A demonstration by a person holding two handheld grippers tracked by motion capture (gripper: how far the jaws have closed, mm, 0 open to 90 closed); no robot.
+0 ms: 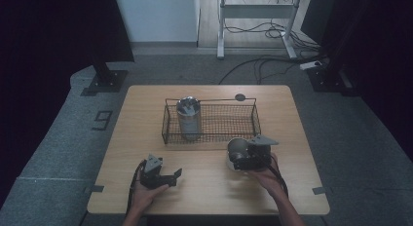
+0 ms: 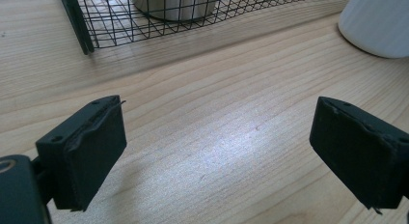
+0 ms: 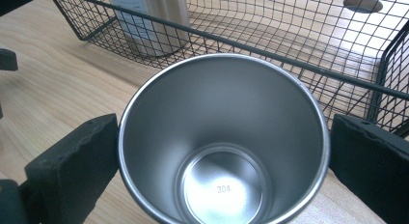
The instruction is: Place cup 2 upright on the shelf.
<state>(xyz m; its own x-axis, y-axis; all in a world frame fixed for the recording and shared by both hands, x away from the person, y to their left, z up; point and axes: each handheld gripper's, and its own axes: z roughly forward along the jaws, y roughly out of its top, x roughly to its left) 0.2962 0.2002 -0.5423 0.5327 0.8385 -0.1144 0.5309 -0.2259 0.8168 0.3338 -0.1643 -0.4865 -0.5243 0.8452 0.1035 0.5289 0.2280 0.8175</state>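
Black jaws of the right tool (image 3: 222, 151) rise at the lower corners of the right gripper view, spread wide around a steel cup (image 3: 224, 142); the left one lies against its rim and the right one just beside it, so whether they press I cannot tell. In the high view the cup (image 1: 237, 150) sits right of centre, just below the wire basket (image 1: 211, 138), with the right tool (image 1: 242, 157) around it. It is thin-walled, polished inside and white outside, so I judge it light, stiff and slippery; a grip across the wall a little below the rim should serve, firm enough not to slide but not so hard as to dent it. The left tool (image 1: 176, 176) rests lower left in the high view, its jaws partly open over bare wood and holding nothing, as the left gripper view (image 2: 217, 151) shows. A second, taller steel cup (image 1: 189, 118) stands upright in the basket's left end. The counter (image 1: 146, 114) is pale wood grain, level and dry, with a dark round disc (image 1: 240, 97) near its top edge. Around it lie grey carpet, dark curtains at both sides, and a metal frame with loose cables at the top.
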